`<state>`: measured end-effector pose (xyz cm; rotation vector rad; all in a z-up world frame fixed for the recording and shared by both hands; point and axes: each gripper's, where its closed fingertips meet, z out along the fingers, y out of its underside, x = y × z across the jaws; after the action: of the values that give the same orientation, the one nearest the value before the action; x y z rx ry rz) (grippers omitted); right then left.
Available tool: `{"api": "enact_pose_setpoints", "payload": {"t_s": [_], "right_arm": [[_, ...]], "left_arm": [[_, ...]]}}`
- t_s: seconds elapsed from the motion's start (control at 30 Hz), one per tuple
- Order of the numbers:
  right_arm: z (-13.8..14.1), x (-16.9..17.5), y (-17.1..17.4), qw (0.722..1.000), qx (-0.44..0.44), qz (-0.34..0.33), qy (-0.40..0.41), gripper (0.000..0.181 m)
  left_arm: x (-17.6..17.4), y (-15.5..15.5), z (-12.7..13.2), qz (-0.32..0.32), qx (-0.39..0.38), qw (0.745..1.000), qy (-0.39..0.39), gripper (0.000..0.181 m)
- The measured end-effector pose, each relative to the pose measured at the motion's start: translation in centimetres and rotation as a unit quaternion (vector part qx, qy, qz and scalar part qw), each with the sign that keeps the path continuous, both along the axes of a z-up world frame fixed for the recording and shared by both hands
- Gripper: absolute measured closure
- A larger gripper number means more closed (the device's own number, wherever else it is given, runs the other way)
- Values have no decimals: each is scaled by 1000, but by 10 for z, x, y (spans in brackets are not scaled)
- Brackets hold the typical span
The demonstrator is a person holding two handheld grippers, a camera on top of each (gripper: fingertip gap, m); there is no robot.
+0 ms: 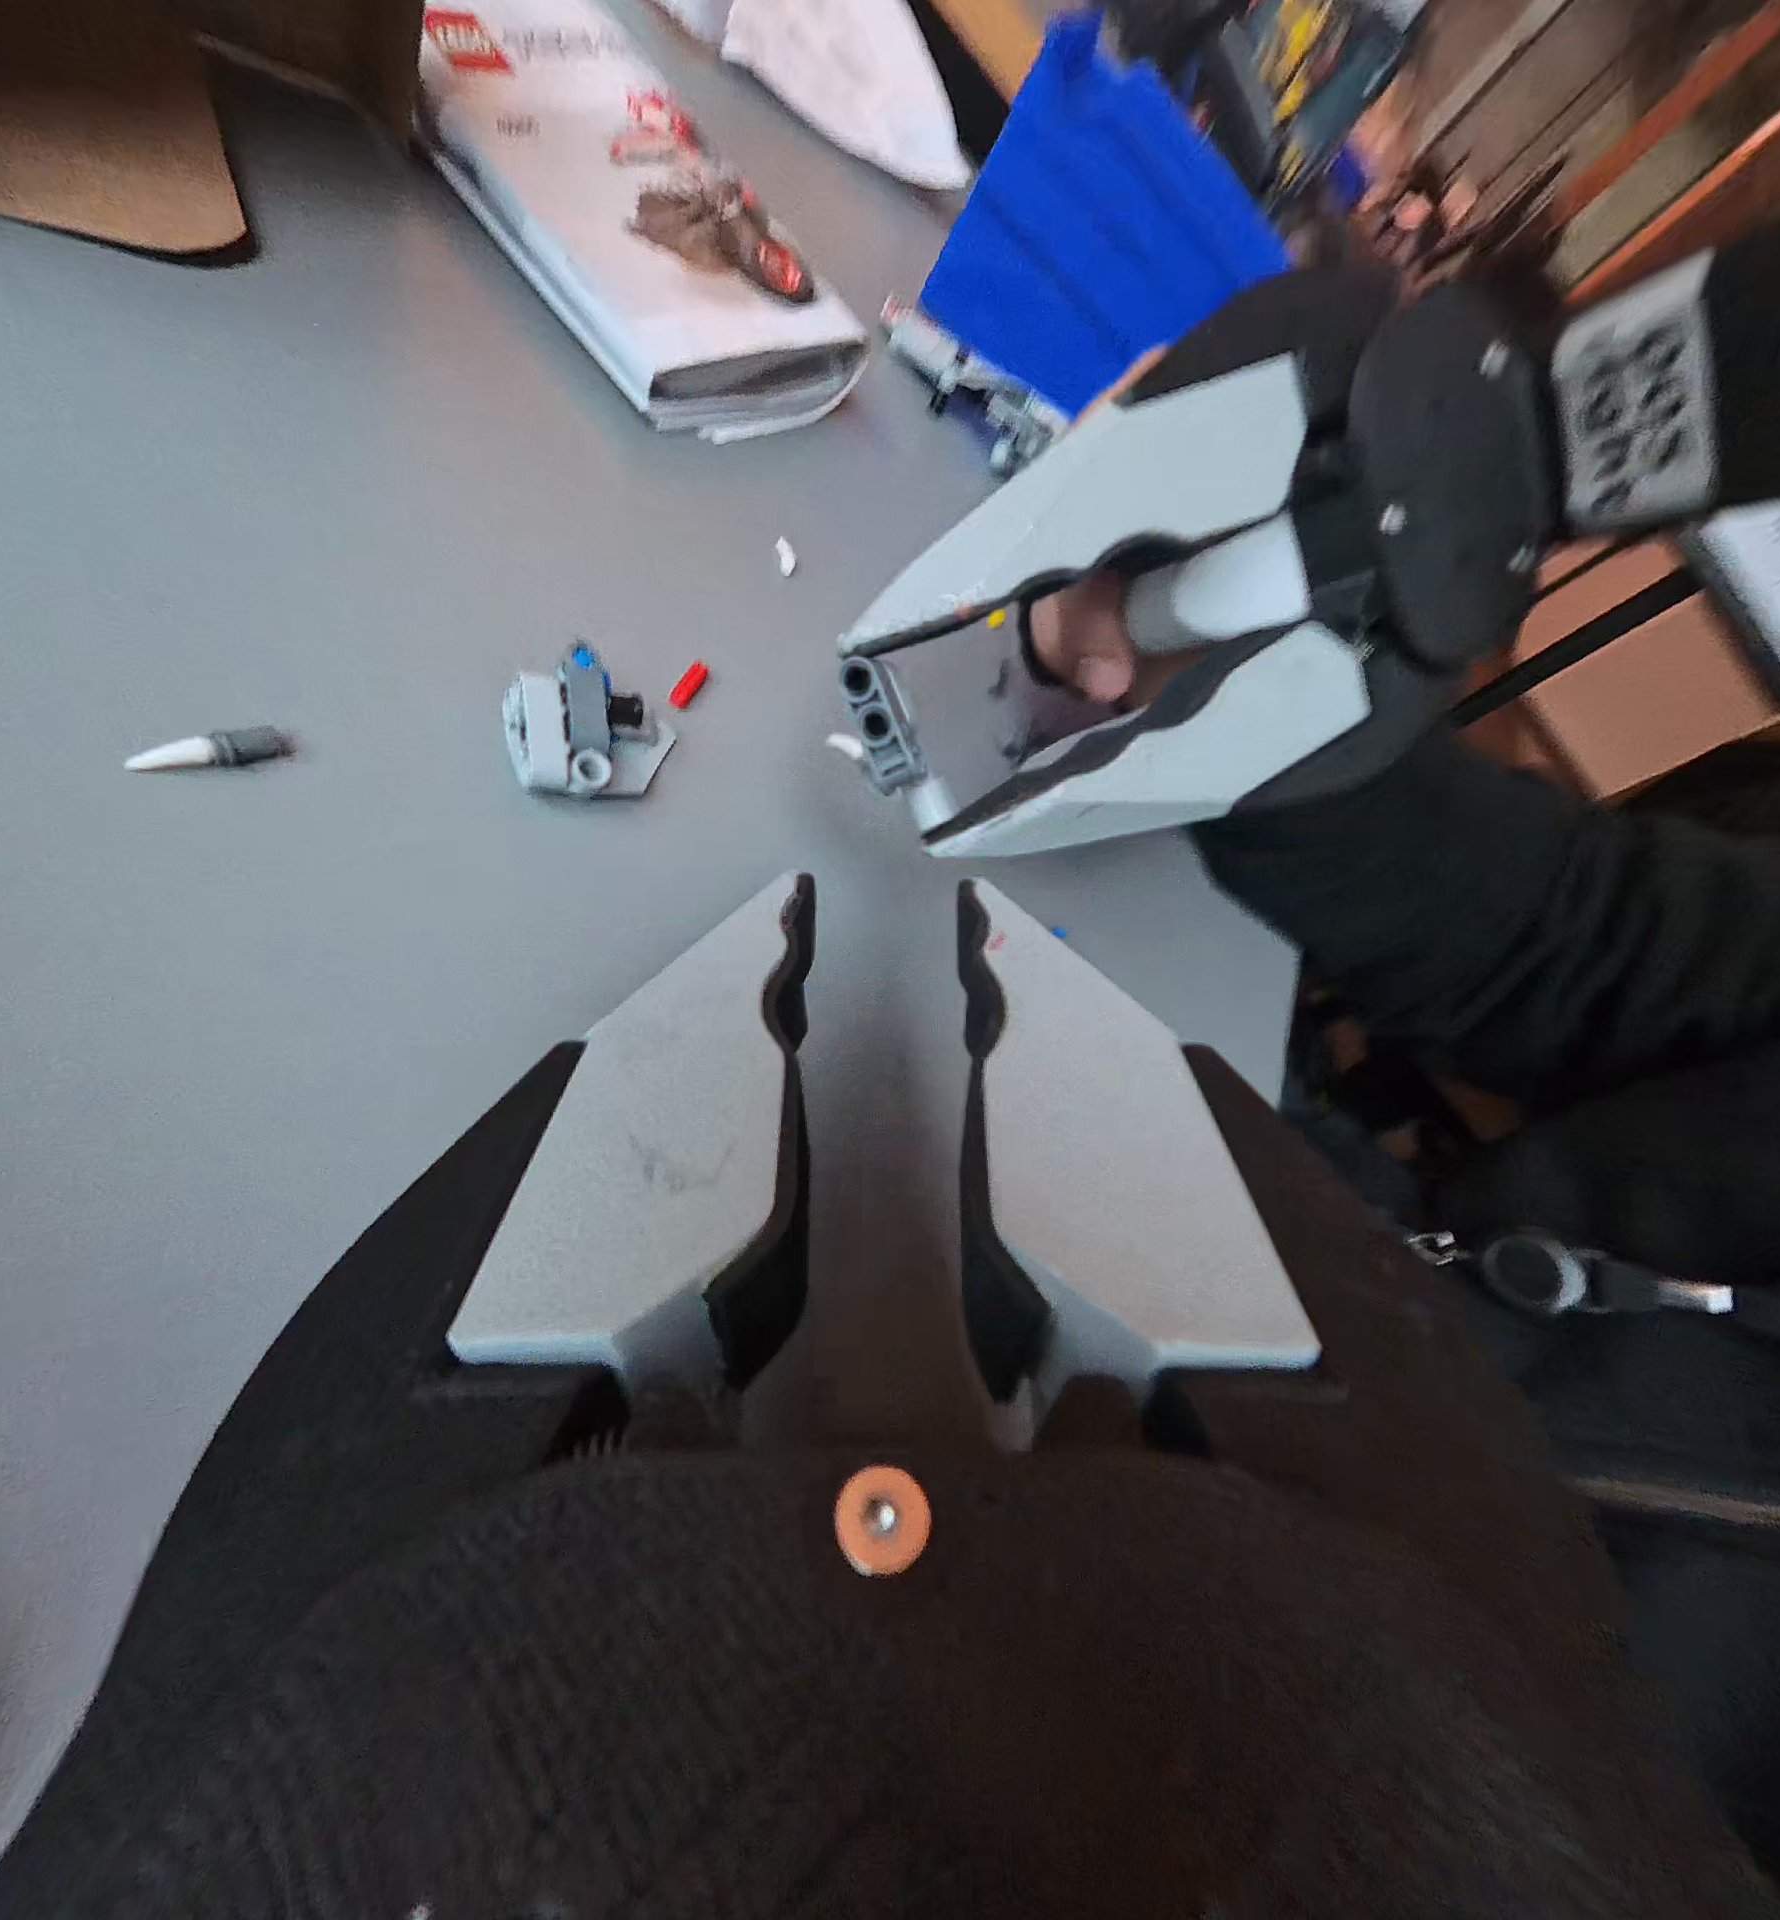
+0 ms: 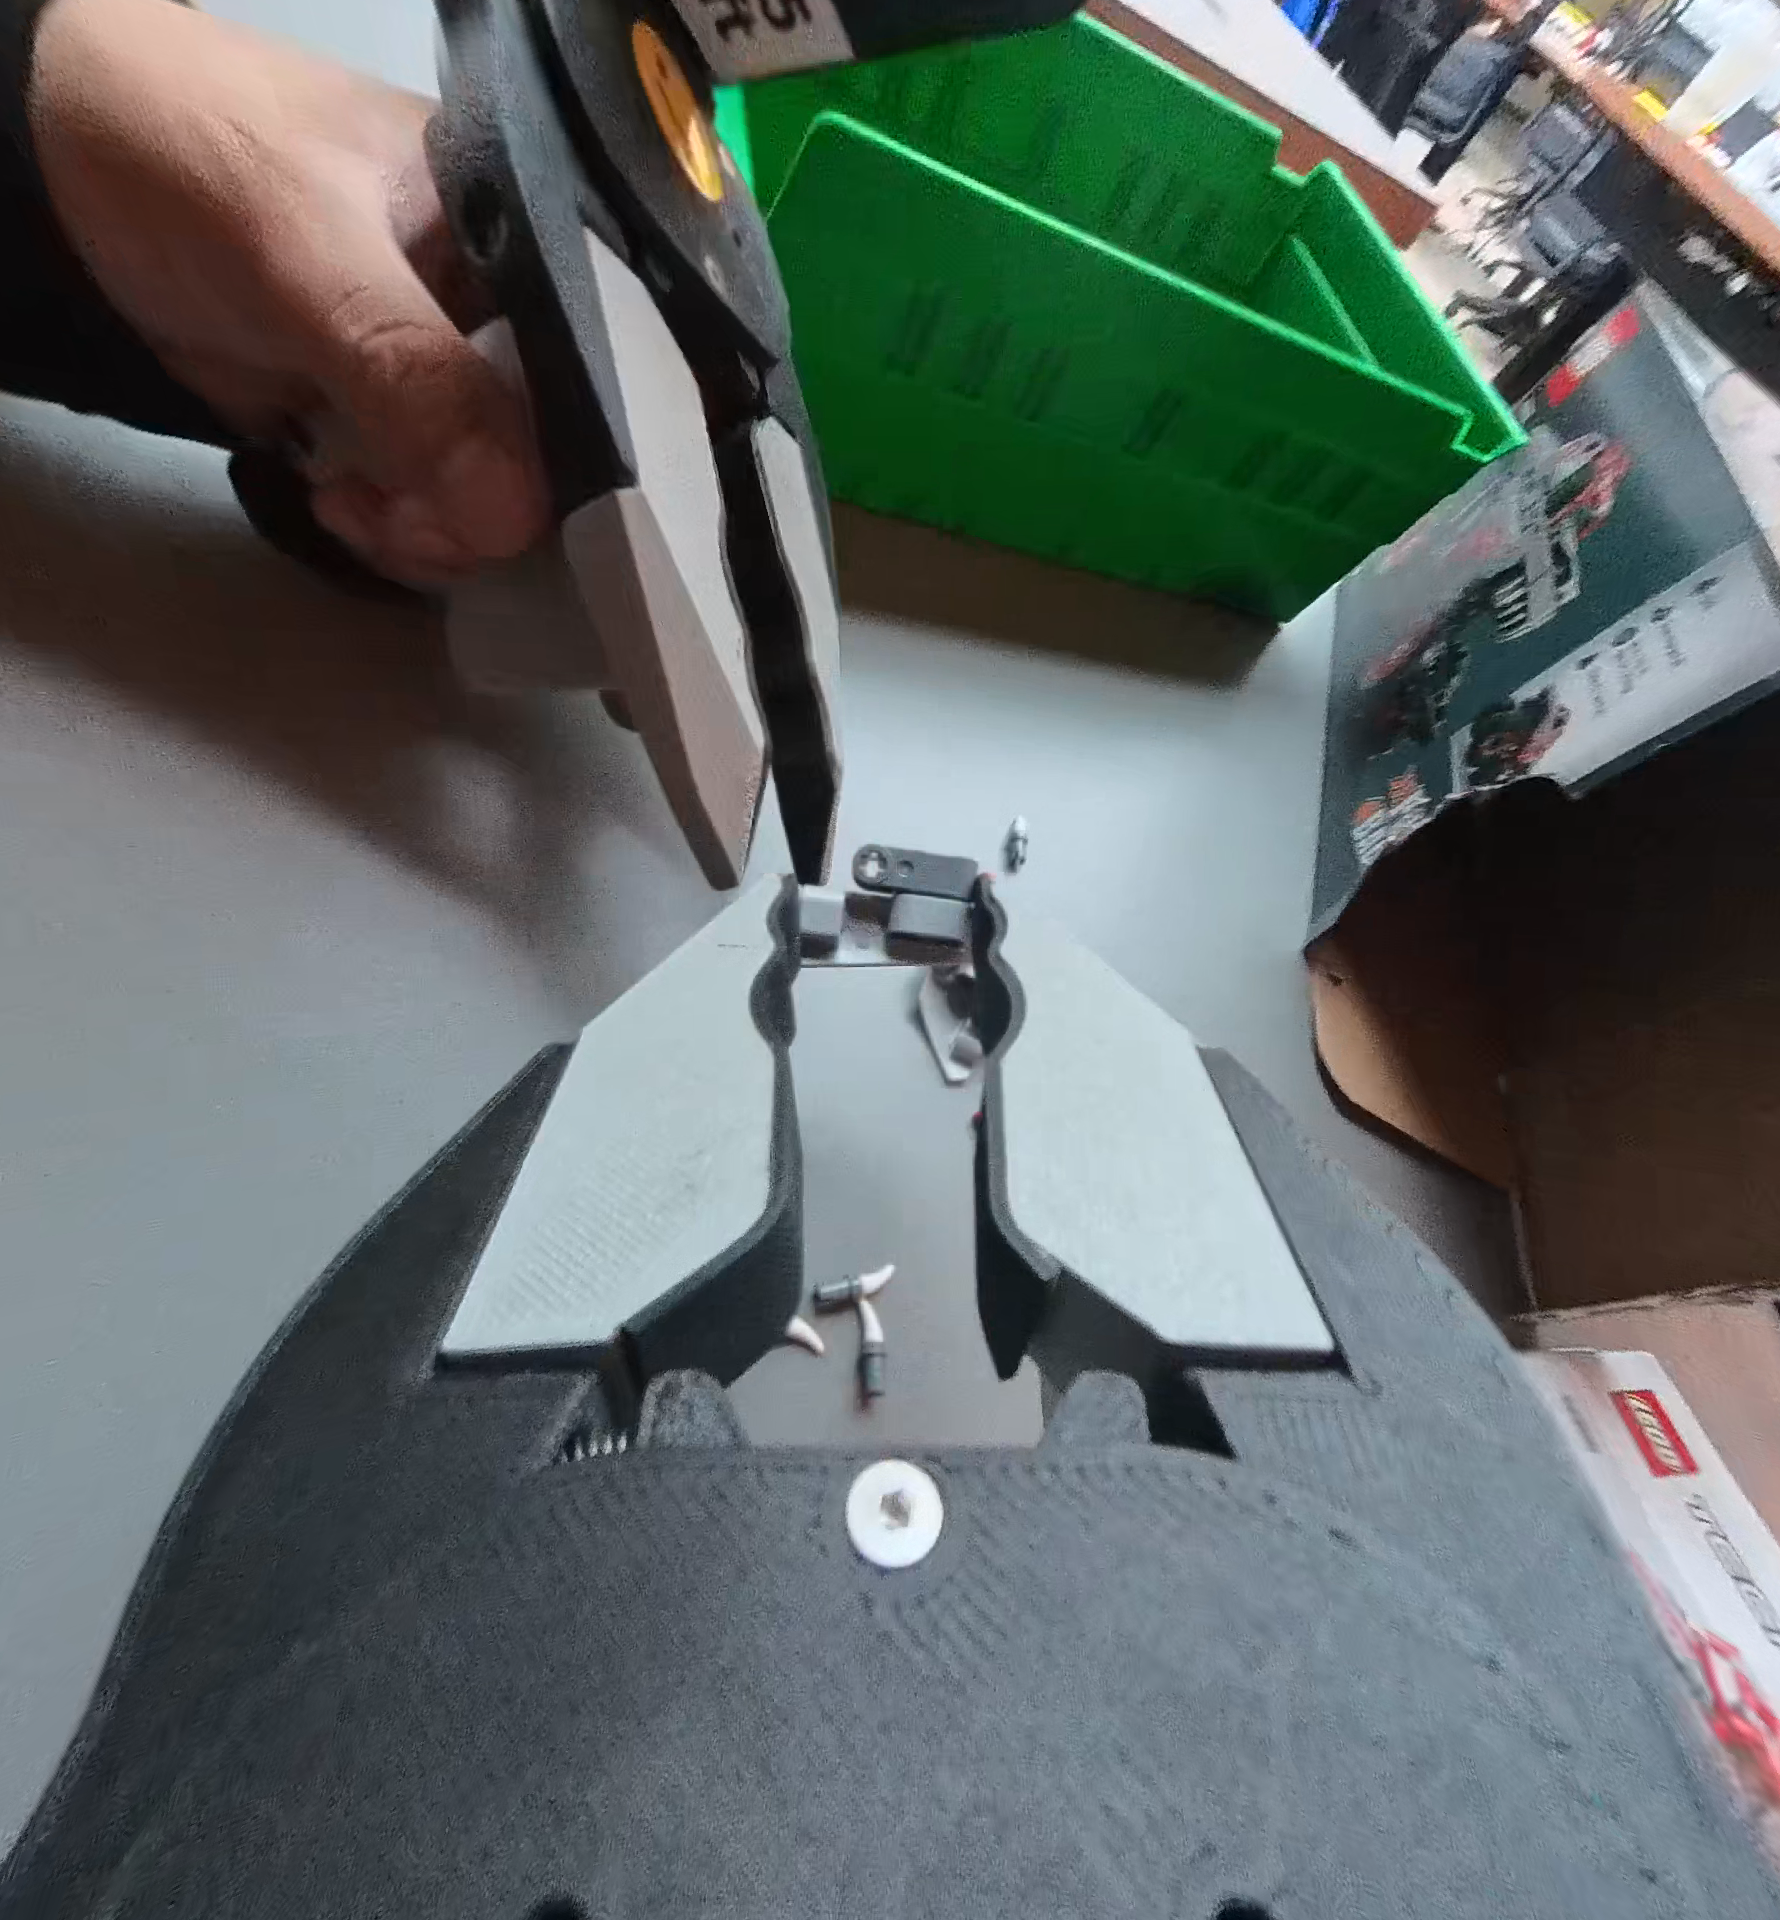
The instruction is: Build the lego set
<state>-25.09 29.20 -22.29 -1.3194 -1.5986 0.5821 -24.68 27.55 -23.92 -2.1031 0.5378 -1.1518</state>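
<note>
My right gripper (image 2: 886,925) is shut on a grey lego piece (image 2: 912,894), a holed beam with a light grey block on it, held above the grey table. In the left wrist view the right gripper (image 1: 891,743) comes in from the right with the same piece (image 1: 878,727) between its tips. My left gripper (image 1: 884,904) is open and empty, its tips just short of the held piece. In the right wrist view the left gripper (image 2: 777,862) reaches down from the upper left, close to the piece. A small grey assembly (image 1: 579,732) lies on the table (image 1: 242,520).
A red pin (image 1: 688,684), a white tooth on a dark pin (image 1: 205,748) and a white bit (image 1: 784,556) lie loose. Small white claws (image 2: 855,1309) lie under my right gripper. A booklet (image 1: 657,229), a blue bin (image 1: 1094,229), a green bin (image 2: 1073,364) and a set box (image 2: 1592,623) ring the table. Left and right tips are no more than a few centimetres apart.
</note>
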Motion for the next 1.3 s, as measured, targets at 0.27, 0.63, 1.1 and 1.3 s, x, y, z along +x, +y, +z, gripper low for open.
{"api": "enact_pose_setpoints", "payload": {"t_s": [0.27,0.63,1.1,1.3], "right_arm": [[9,-1,3,995,97,-34,0,151],[9,9,-3,999,42,10,-3,137],[-5,17,-44,976,-161,145,-16,177],[24,15,-24,949,-287,107,76,178]], "left_arm": [[7,18,25,2,-66,989,-131,154],[17,5,5,-70,-58,996,23,176],[20,-36,-9,-218,-5,946,239,176],[17,-7,35,-113,82,986,96,176]]}}
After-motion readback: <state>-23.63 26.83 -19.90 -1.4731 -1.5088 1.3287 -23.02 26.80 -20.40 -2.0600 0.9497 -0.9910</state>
